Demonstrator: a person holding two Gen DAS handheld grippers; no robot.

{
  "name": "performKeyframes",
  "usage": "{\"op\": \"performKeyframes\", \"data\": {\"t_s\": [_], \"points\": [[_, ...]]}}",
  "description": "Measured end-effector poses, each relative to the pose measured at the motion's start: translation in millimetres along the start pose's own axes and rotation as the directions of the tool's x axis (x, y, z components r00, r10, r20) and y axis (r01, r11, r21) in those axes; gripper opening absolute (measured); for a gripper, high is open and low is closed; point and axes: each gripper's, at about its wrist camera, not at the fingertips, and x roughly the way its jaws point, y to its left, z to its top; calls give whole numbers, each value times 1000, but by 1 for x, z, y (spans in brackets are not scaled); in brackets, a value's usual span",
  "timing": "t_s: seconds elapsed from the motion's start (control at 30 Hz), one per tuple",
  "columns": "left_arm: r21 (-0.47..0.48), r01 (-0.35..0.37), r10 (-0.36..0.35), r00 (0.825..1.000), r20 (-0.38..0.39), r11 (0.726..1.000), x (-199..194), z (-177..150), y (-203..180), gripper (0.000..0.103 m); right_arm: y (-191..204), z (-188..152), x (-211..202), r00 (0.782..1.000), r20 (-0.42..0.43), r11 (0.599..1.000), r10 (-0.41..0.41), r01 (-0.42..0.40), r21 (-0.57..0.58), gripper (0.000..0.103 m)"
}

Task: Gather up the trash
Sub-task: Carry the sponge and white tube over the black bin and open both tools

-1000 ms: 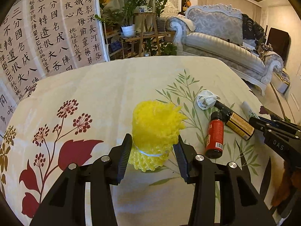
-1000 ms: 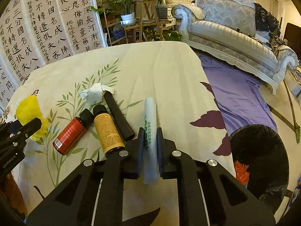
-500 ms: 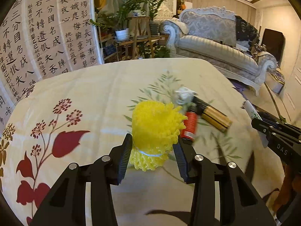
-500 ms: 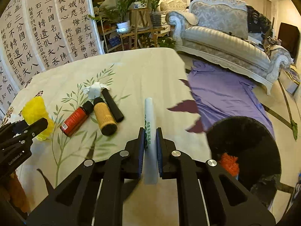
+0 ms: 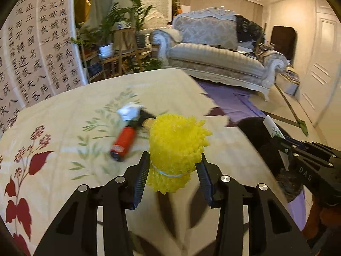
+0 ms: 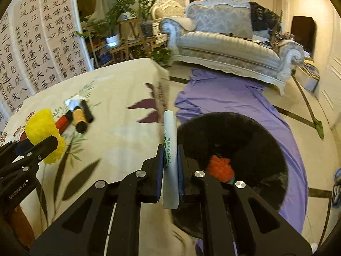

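A: We are working over a table (image 6: 119, 81) draped in a cream cloth printed with leaves and red flowers. Behind it we are seeing a calligraphy screen (image 5: 42, 49), potted plants (image 5: 119, 27) on wooden stands and a pale sofa (image 5: 213, 55).

B: And what are we holding?

A: Our left gripper (image 5: 173, 170) is clamping its jaws on the yellow net (image 5: 174, 143), which is sitting between the fingers above the cloth. Our right gripper (image 6: 170, 164) is holding its jaws together on the white tube (image 6: 170, 147), which is pointing forward past the fingertips.

B: What is lying on the table?

A: A red bottle (image 5: 123, 141), an amber bottle (image 6: 80, 119), a black stick (image 6: 87, 112) and a white wad (image 5: 129, 111) are lying close together, the wad touching the far ends. In the left view motion is blurring them.

B: Where is the table ending?

A: Its right edge is running just beside the tube. Past that edge a black bin (image 6: 255, 140) is standing on the floor, open at the top, with an orange scrap (image 6: 219, 167) inside. The tube is hanging over the bin's near rim. A purple sheet (image 6: 230, 93) is spreading under the bin toward the sofa, and bare floor is lying to the right of it.
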Motion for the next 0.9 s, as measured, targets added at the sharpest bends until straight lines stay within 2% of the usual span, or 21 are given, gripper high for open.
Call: {"op": "performKeyframes", "data": {"t_s": [0.37, 0.9], "points": [[88, 63, -64, 998, 7, 994, 14, 9, -76, 44, -58, -12, -15, 996, 30, 993, -82, 79, 86, 12], [160, 92, -91, 996, -13, 983, 41, 18, -130, 44, -102, -19, -11, 992, 34, 982, -124, 117, 146, 12]]}}
